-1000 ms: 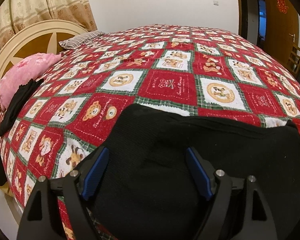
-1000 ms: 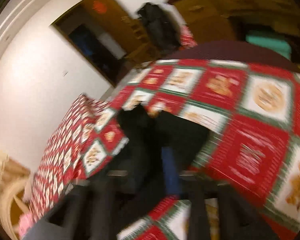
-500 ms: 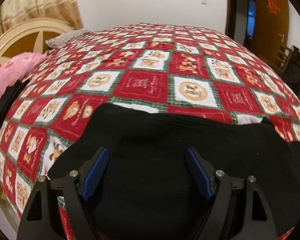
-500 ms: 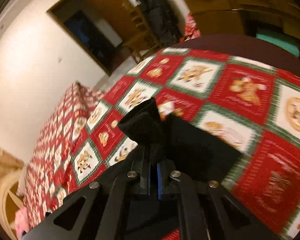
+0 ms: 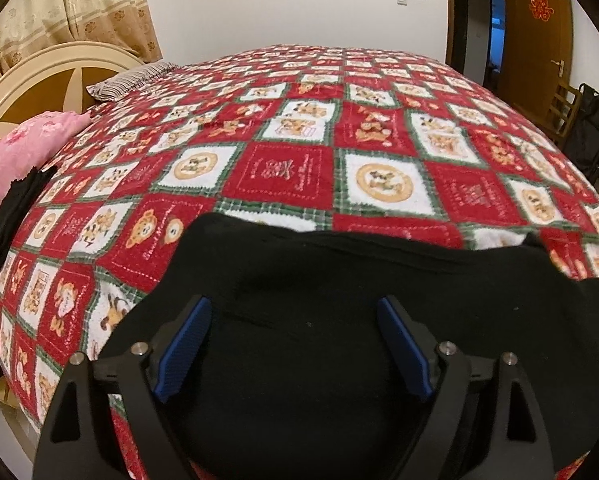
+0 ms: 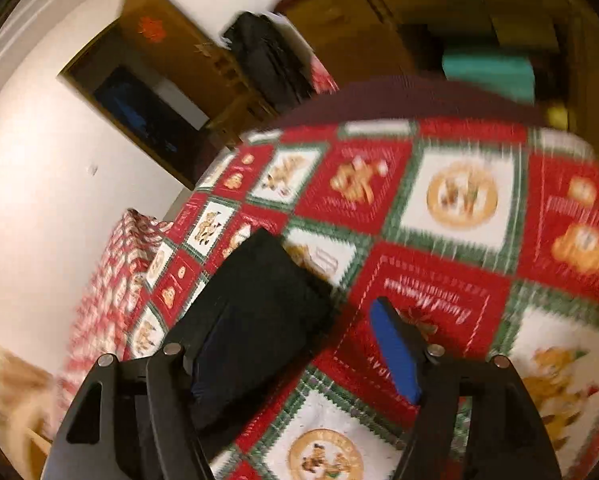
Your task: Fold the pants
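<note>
Red patchwork quilt fills both views, headboard and a pink pillow off to the far left. Black pants lie flat under the left gripper, jaws opening, pads clear of cloth. Right gripper is opening too, blurred; the pants' end sits by its left finger, its near part hidden.

This is a bedroom in a home. A bed with a red patchwork cover fills the room. At its head stand a cream headboard, a pink pillow and curtains. Past its far corner, a wooden door bears a red paper ornament.
</note>
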### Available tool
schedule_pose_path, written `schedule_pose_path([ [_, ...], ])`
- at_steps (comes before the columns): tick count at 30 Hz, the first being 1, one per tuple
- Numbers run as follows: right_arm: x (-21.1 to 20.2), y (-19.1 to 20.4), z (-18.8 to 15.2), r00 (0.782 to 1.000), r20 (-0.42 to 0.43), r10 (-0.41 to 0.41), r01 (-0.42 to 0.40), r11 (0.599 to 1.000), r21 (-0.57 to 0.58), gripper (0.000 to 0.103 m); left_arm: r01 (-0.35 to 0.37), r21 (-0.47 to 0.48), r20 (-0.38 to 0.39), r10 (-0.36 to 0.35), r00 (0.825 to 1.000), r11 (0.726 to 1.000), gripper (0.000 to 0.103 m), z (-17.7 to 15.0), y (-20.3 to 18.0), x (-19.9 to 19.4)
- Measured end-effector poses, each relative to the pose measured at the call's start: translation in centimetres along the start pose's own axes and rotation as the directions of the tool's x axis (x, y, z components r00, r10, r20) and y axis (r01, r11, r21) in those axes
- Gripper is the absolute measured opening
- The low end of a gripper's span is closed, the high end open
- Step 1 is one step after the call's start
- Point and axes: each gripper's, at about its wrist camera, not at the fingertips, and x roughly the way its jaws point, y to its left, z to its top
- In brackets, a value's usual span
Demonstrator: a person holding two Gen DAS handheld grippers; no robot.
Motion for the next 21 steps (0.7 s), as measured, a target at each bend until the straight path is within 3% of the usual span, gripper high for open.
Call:
schedule_pose_path([
  [3, 0.7, 1.7, -0.1, 0.991, 0.004, -0.131, 0.130, 0.981, -0.144, 0.059, 0.053, 0.044, 0.045, -0.055, 0.998, 0.998, 0.088, 0.2, -1.3, -1.8],
  [7, 2.5, 1.3, -0.5, 0.988, -0.119, -0.096, 0.086, 0.993, -0.082, 0.057, 0.161, 0.178, 0.090, -0.179, 0.980, 0.971, 0.088, 0.1, -5.4, -4.6],
  [9, 2.5, 2.1, -1.6, 0.988, -0.111, -0.103, 0.090, 0.989, -0.115, 0.045, 0.232, 0.226, 0.088, -0.257, 0.962, 0.946, 0.088, -0.1, -7.4, -5.7],
  [11, 1.3, 2.9, -2.9, 0.987, -0.088, -0.138, 0.128, 0.986, -0.104, 0.042, 0.302, 0.267, 0.075, -0.332, 0.940, 0.915, 0.088, -0.5, -9.7, -6.7],
  [13, -0.5, 3.9, -4.6, 0.996, -0.093, -0.008, 0.002, 0.998, -0.058, 0.042, 0.356, 0.312, 0.045, -0.388, 0.921, 0.881, 0.088, -0.9, -12.0, -7.4],
  [16, -1.4, 6.7, -6.9, 0.979, -0.146, 0.139, -0.152, 0.985, -0.080, 0.042, 0.383, 0.370, 0.034, -0.424, 0.905, 0.846, 0.088, -1.4, -14.4, -8.1],
  [18, -0.4, 8.3, -8.0, 0.965, -0.195, 0.174, -0.194, 0.977, -0.088, 0.042, 0.397, 0.398, 0.023, -0.441, 0.897, 0.827, 0.088, -1.9, -15.4, -8.3],
  [21, 1.9, 9.6, -9.4, 0.954, -0.253, 0.158, -0.186, 0.978, -0.092, 0.042, 0.414, 0.402, 0.002, -0.453, 0.891, 0.817, 0.088, -2.5, -16.2, -8.4],
])
